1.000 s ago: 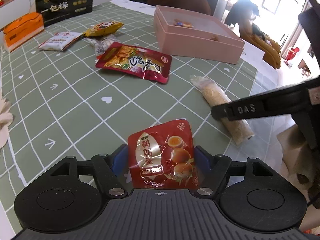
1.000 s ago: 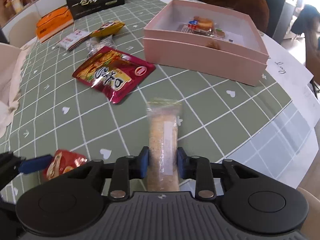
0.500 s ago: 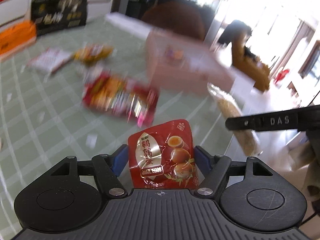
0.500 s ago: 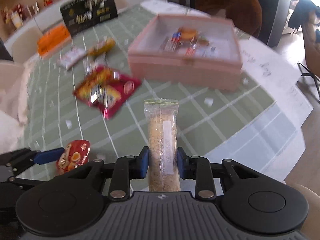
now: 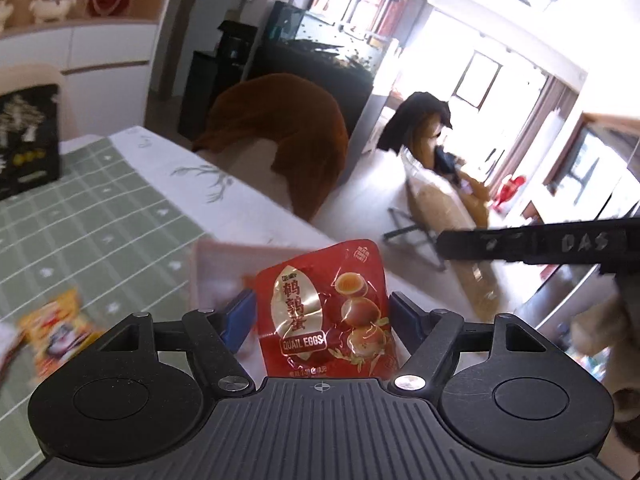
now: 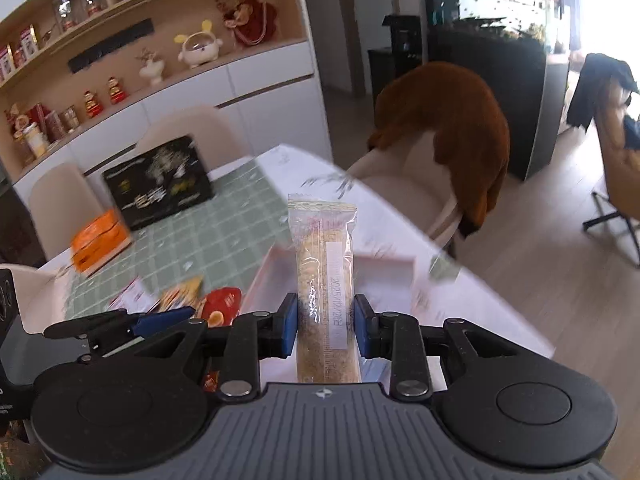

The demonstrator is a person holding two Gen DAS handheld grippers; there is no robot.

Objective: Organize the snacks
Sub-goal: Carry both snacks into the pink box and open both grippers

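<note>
- Your left gripper (image 5: 320, 316) pinches the quail egg pouch (image 5: 326, 308) by its side edges, up in the air above the pink box (image 6: 384, 270); that thin foil could slip out if you swing.
- Your right gripper (image 6: 325, 326) clamps the clear crumb packet (image 6: 325, 280) low down, so its tall free end may flop or catch the box wall.
- The two tools sit close; they could collide over the box.

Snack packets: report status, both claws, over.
Left claw shut on quail egg packet. Right claw shut on long clear snack bag. Both held above pink box. Nothing in the way.
</note>
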